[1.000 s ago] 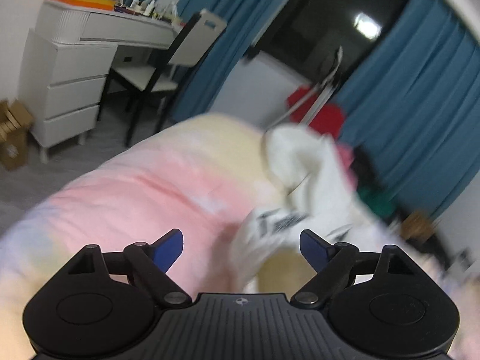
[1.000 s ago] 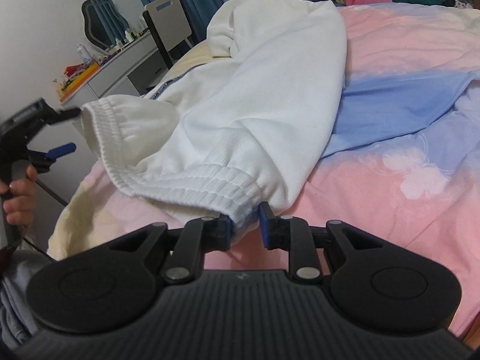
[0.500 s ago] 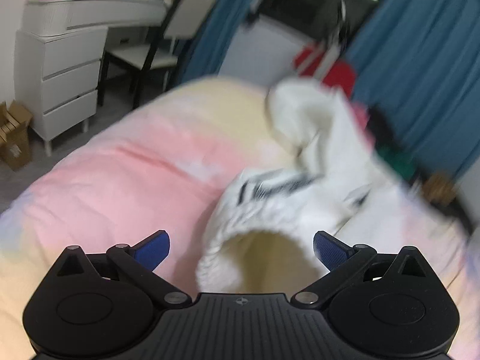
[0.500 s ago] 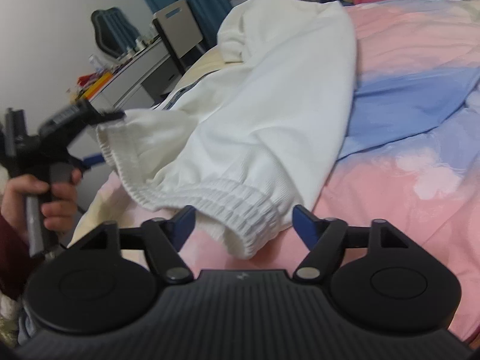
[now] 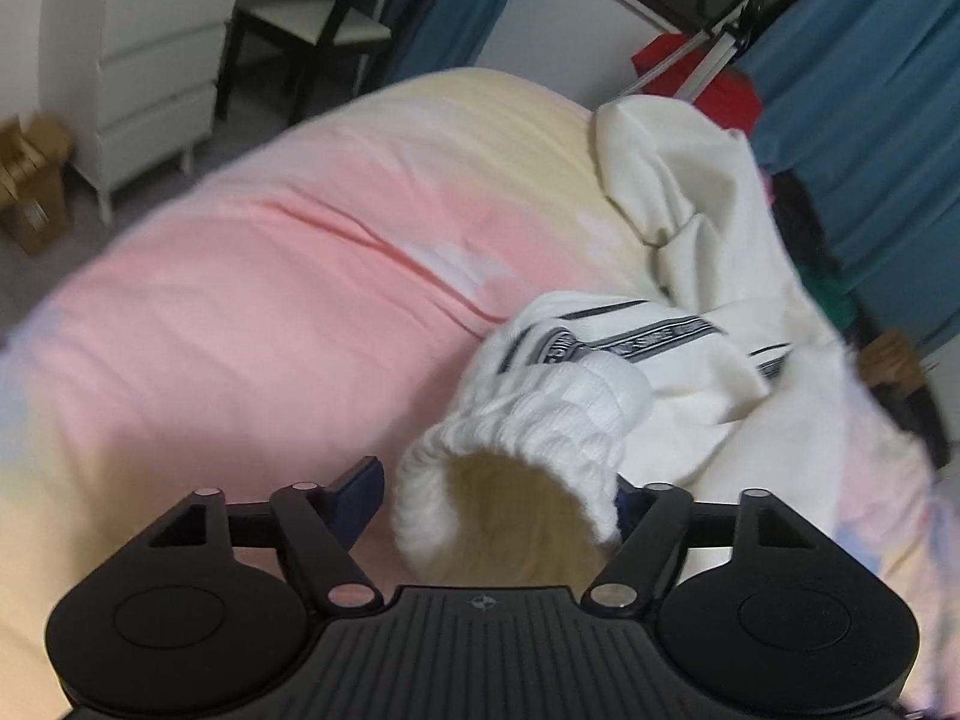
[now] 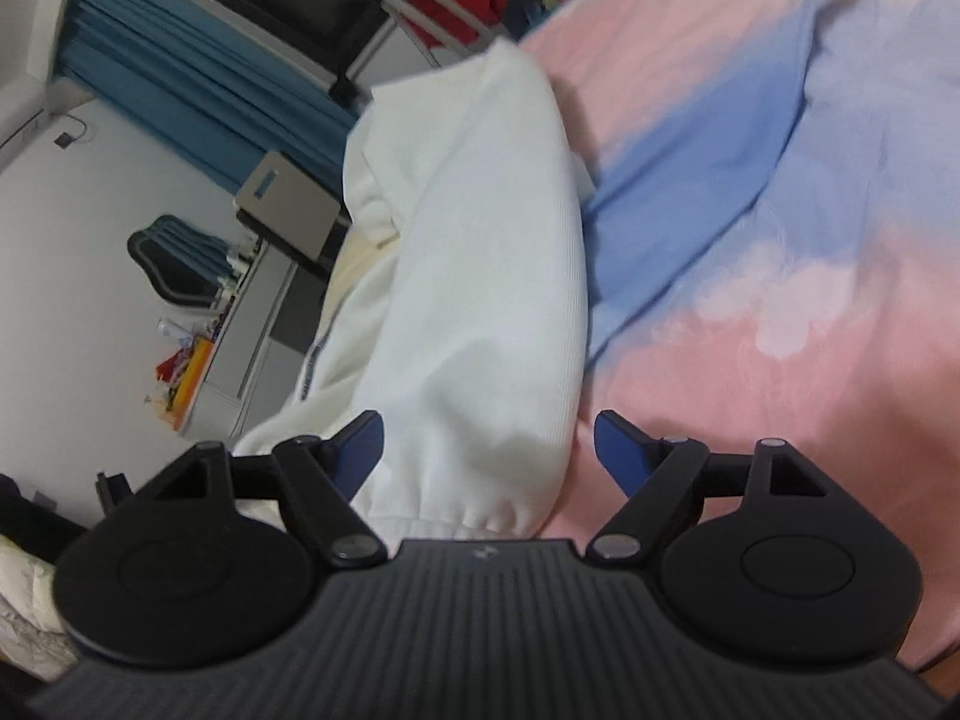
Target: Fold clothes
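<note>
Between the spread fingers of the left gripper (image 5: pixel 498 495), the ribbed cuff (image 5: pixel 528 438) of the white sweatshirt (image 5: pixel 708 276) gapes toward the camera; the left pad stands clear of the knit and the right pad is hidden behind it, so nothing is clamped. Over on the other side, the right gripper (image 6: pixel 487 444) also stands apart, with the garment's gathered hem (image 6: pixel 474 510) lying loose between its fingers and touching neither. Beyond both tools the sweatshirt runs in a rumpled heap along the near edge of the bed (image 6: pixel 780 300), over the pink and blue cover, a striped trim band (image 5: pixel 636 339) showing on one fold. Judging by this, the step in hand is taking hold of cuff and hem to spread the piece flat; next, each tool likely needs to close on its ribbed edge. Farther off stand a white dresser (image 5: pixel 150 66) and blue curtains (image 5: pixel 870 90).
</note>
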Motion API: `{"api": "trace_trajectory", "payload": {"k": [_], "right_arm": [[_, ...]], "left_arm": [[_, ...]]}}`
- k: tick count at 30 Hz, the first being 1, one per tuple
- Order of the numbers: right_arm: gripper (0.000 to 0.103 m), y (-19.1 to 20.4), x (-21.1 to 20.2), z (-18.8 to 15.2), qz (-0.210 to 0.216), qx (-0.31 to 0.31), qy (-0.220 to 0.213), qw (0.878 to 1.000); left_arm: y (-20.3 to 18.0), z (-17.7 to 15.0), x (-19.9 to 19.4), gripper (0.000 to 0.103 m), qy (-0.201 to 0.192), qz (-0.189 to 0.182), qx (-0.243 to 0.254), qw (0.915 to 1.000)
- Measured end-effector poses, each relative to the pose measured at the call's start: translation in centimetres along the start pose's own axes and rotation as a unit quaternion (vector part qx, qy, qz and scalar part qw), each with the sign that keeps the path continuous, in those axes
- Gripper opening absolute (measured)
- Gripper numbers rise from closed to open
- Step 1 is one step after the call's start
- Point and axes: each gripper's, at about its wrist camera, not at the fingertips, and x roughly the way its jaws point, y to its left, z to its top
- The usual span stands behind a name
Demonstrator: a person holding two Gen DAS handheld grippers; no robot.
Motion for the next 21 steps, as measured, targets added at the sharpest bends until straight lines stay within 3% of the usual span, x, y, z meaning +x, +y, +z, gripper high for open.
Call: {"api": "trace_trajectory", "payload": {"k": [5, 6, 7, 8, 10, 13, 15, 18, 21], "right_arm": [[0.073, -0.3, 4.6, -1.1, 0.000, 0.011, 0.073, 0.997], [0.069, -0.1, 5.4, -1.4, -0.004, 0.005, 0.080, 0.997], [0.063, 0.2, 6.0, -1.6, -0.006, -0.003, 0.087, 0.996], [0.049, 0.6, 6.2, -1.6, -0.001, -0.016, 0.088, 0.996], [0.040, 1.6, 5.9, -1.9, 0.005, -0.042, 0.086, 0.995], [0.029, 3.1, 4.8, -2.5, 0.013, -0.077, 0.079, 0.994], [0.016, 3.2, 4.2, -2.9, 0.030, -0.069, 0.078, 0.994], [0.011, 3.7, 4.1, -3.2, 0.059, -0.039, 0.082, 0.994], [0.009, 5.6, 5.1, -3.5, 0.074, -0.033, 0.082, 0.993]], "left_arm": [[-0.4, 0.1, 0.7, 0.054, -0.012, -0.005, 0.000, 0.9999], [-0.5, 0.1, 0.9, 0.046, -0.014, -0.006, 0.000, 0.9999], [-0.6, 0.1, 1.0, 0.038, -0.017, -0.008, 0.000, 0.9998], [-0.7, 0.1, 1.2, 0.033, -0.019, -0.009, 0.000, 0.9998], [-0.8, 0.2, 1.0, 0.019, -0.030, -0.016, -0.002, 0.9994], [-1.2, 0.4, 0.0, 0.015, -0.057, -0.032, 0.000, 0.9979], [-1.4, 0.9, -1.0, 0.014, -0.086, -0.049, 0.008, 0.9950], [-1.7, 2.7, -2.1, 0.013, -0.128, -0.066, 0.008, 0.9896], [-1.8, 5.9, -2.7, 0.012, -0.145, -0.069, 0.005, 0.9870]]}}
